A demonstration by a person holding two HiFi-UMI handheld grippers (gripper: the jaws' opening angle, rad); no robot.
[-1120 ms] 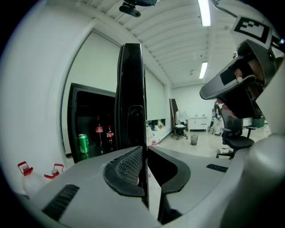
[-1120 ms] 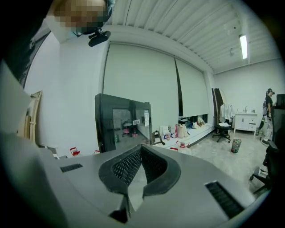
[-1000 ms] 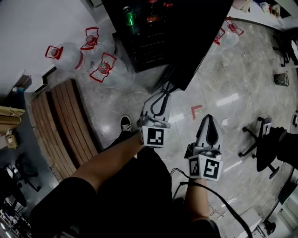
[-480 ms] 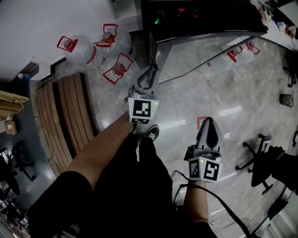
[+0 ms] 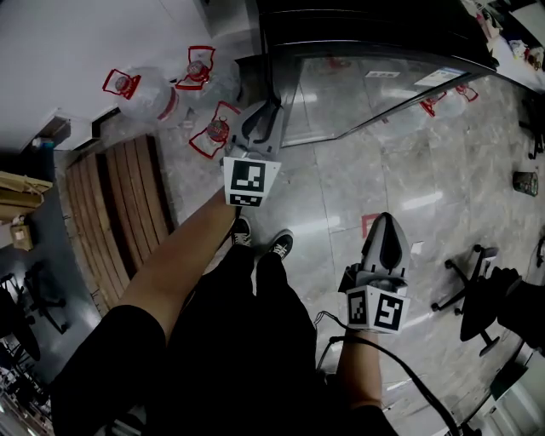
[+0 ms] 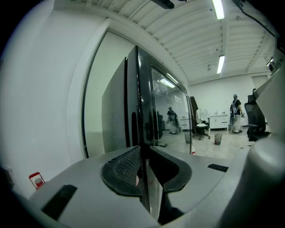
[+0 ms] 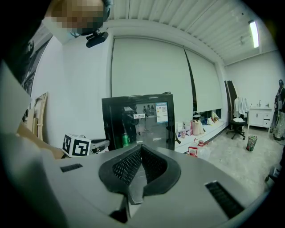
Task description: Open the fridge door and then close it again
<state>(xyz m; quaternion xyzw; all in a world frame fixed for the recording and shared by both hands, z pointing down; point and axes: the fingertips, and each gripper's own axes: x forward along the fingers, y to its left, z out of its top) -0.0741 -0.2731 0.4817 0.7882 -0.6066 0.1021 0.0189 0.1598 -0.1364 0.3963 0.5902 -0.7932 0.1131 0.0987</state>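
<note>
The black fridge (image 5: 366,25) stands at the top of the head view, its glass door (image 5: 366,94) swung in against the cabinet. My left gripper (image 5: 269,109) is at the door's left edge. In the left gripper view the dark door edge (image 6: 141,111) runs up between the jaws of the left gripper (image 6: 144,150). The jaws have just been opening, and a gap shows beside the right pad. My right gripper (image 5: 387,232) hangs over the floor, shut and empty; its pads (image 7: 133,162) meet in front of the fridge (image 7: 138,120).
Large water jugs (image 5: 140,85) with red handles lie left of the fridge, and more jugs (image 5: 434,102) to its right. A wooden slatted bench (image 5: 119,213) runs along the left. An office chair (image 5: 477,281) stands at the right. My shoes (image 5: 277,245) stand on the marble floor.
The door has swung from wide open to against the fridge. My left gripper travelled with its edge, up and to the left. The right gripper has shifted only slightly.
</note>
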